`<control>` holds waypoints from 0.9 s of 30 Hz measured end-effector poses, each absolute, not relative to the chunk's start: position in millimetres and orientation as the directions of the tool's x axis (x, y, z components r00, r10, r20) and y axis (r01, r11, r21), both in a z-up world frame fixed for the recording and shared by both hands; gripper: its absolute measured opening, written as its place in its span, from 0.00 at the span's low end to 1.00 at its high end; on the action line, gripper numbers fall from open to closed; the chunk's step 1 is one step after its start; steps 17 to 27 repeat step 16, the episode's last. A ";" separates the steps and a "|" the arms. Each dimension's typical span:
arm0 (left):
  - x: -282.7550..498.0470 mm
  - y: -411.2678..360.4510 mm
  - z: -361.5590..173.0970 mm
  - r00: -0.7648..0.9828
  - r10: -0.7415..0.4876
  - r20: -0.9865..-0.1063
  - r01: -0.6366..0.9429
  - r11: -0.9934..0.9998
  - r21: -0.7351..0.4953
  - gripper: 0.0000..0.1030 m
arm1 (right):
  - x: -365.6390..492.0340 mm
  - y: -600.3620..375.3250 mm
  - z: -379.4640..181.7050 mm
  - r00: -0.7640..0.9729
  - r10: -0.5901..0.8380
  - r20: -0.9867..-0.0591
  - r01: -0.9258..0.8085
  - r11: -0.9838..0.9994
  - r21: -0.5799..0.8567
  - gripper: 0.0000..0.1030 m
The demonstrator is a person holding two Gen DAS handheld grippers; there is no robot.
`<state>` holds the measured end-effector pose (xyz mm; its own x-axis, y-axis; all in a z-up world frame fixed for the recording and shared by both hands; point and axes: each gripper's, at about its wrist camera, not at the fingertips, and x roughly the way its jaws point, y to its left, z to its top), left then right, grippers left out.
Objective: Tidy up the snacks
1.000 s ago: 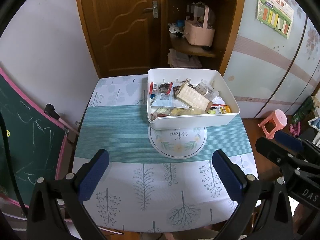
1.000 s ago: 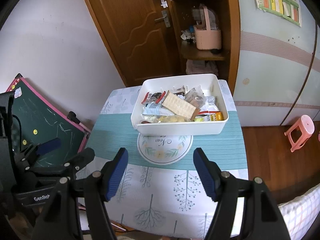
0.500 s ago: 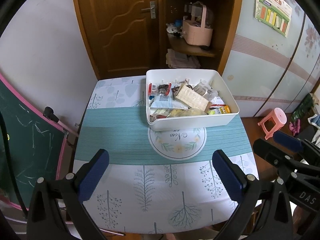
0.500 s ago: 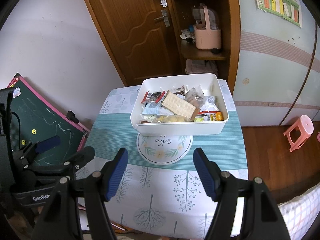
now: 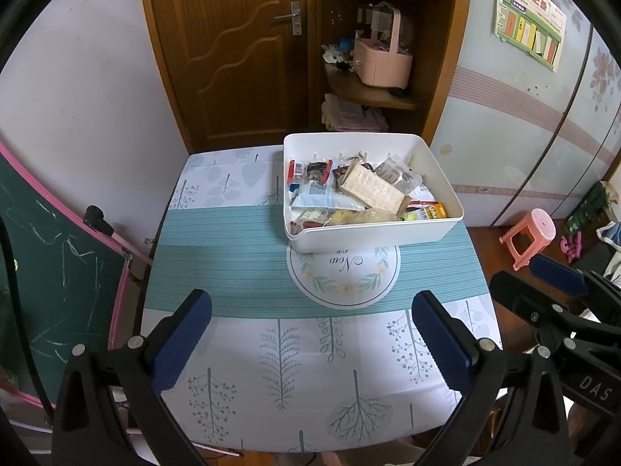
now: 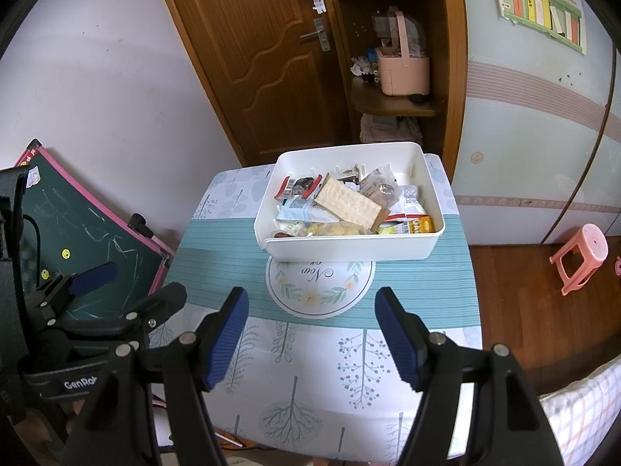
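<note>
Snacks lie heaped in a white bin that stands toward the far right corner of the table, its near wall resting on the teal band of the tablecloth and covering the far edge of a round printed emblem. Among the packets, a pale cracker pack lies slantwise on top, a red-and-white wrapper sits at the bin's far left, a light blue packet lies under the crackers, and an orange-labelled packet rests against the near right wall. The left gripper hangs above the table's near edge with its blue-padded fingers spread wide and nothing between them. The right gripper is poised over the same near edge, just beside the left one, its fingers apart at a moderate width and likewise empty. Both point down toward the tabletop, well apart from the bin. Beyond the table's far edge stands a wooden door and a corner shelf holding a pink basket. A green chalkboard leans off the table's left edge, and a pink stool stands on the floor off its right edge.
</note>
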<state>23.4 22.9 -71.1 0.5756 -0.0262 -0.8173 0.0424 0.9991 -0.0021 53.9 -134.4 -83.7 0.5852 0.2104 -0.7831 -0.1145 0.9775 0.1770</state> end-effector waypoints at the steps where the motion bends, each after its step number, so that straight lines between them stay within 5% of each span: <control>1: 23.2 22.6 -71.1 0.575 -0.026 -0.818 0.042 0.999 -0.003 1.00 | 54.1 -133.3 -83.5 0.585 0.210 -0.783 -0.114 0.978 0.177 0.66; 27: 22.8 24.0 -73.3 0.573 -0.029 -0.819 0.046 0.999 -0.003 1.00 | 54.1 -132.8 -83.5 0.585 0.209 -0.783 -0.115 0.978 0.176 0.66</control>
